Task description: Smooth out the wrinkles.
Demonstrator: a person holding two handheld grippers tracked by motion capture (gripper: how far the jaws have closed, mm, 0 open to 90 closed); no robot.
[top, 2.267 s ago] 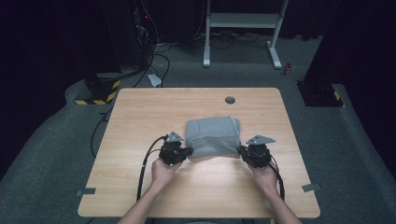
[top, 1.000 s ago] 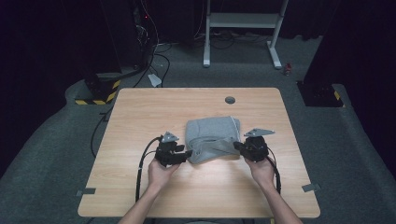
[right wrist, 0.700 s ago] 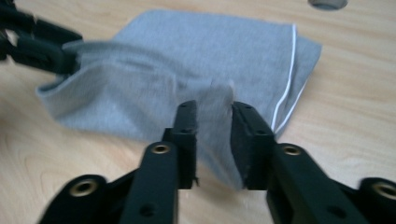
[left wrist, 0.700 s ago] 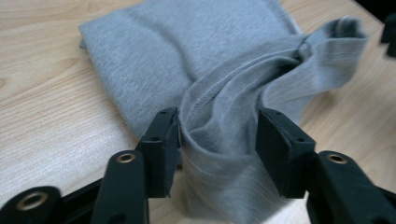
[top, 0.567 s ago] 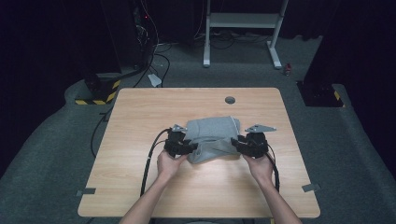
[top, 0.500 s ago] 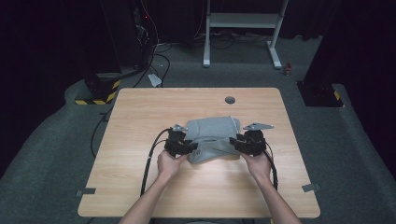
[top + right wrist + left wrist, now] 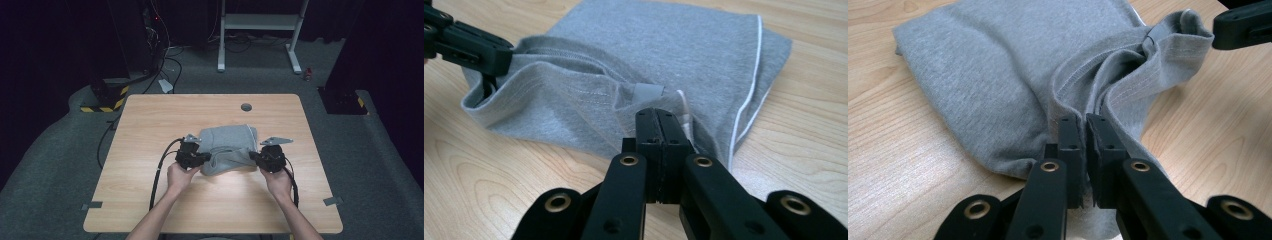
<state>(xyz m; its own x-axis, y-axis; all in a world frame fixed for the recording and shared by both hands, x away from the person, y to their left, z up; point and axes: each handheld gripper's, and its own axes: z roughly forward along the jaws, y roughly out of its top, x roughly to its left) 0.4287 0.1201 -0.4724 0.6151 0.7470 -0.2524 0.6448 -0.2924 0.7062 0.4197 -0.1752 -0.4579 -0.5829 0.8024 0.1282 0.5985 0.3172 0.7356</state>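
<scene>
The left gripper (image 7: 1083, 122) has just closed its jaws on the near hem of the folded grey garment (image 7: 998, 75), cloth pinched between them. The right gripper (image 7: 659, 120) is clamped on the same edge's other end, and the garment lies on the wooden table (image 7: 150, 125) directly ahead of both, between them.

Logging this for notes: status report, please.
Both hand-held grippers, left and right, shut on folded grey knit garment. Garment on wooden table. Nothing in the way.
</scene>
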